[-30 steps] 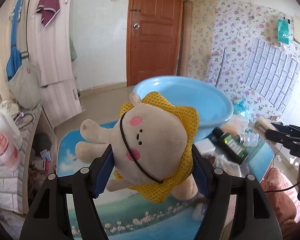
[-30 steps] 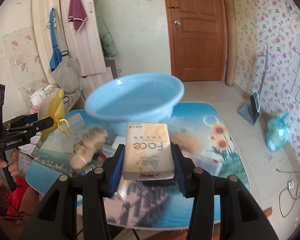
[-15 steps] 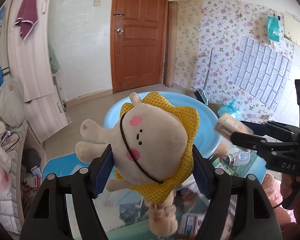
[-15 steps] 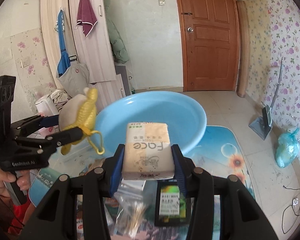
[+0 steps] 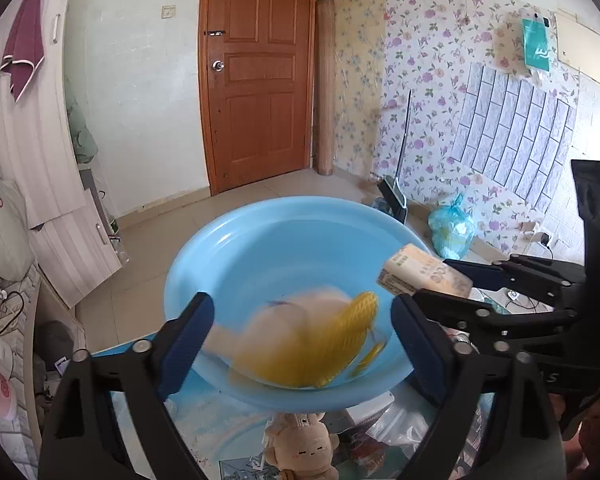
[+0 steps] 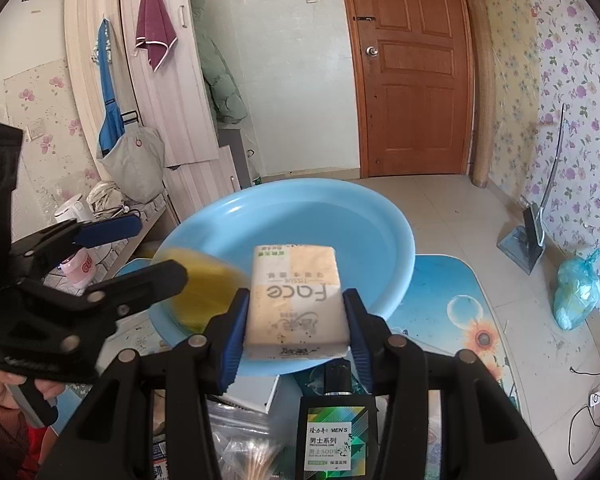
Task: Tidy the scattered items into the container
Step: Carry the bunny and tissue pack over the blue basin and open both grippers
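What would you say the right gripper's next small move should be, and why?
Probably open the right gripper and drop the tissue pack. It is clamped between the fingers over the near rim of the blue basin, where the plush toy, blurred, has left the open left gripper.

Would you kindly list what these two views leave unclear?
- Yellow-hooded plush toy: motion-blurred in left wrist view; resting or falling in the blue plastic basin unclear.
- Second beige plush: cut by the bottom edge.
- Black men's bottle: partly hidden by the right gripper holding the tissue pack.
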{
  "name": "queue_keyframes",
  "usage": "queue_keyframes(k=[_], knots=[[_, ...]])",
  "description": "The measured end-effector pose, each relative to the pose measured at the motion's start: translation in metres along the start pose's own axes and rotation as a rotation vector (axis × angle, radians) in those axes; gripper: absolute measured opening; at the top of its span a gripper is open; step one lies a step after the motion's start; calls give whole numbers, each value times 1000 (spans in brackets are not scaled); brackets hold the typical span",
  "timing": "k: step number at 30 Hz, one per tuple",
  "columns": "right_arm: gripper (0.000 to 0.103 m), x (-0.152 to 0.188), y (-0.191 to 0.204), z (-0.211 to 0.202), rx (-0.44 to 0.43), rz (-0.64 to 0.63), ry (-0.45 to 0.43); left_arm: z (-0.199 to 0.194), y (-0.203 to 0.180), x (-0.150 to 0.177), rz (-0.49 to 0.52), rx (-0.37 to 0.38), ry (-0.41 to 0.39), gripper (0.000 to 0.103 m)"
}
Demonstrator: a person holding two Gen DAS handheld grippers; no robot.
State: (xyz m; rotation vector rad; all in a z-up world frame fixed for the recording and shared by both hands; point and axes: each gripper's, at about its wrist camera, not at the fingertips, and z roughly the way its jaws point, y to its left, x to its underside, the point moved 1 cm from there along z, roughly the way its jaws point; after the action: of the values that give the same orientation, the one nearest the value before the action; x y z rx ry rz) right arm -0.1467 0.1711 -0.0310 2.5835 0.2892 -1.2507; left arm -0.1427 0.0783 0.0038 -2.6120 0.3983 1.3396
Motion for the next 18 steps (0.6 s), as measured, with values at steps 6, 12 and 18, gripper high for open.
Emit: queue_keyframes(k=[6,12,18], knots=[[46,0,7,2,-6,-5,10,-11,6,6,-17,-23,-4,91],[48,4,14,-5,-12,-12,10,-23,18,22,-66,-41,11,91],[48,9,20,-17,-11,-16,7,-35,24,43,-106,-54,28,92]])
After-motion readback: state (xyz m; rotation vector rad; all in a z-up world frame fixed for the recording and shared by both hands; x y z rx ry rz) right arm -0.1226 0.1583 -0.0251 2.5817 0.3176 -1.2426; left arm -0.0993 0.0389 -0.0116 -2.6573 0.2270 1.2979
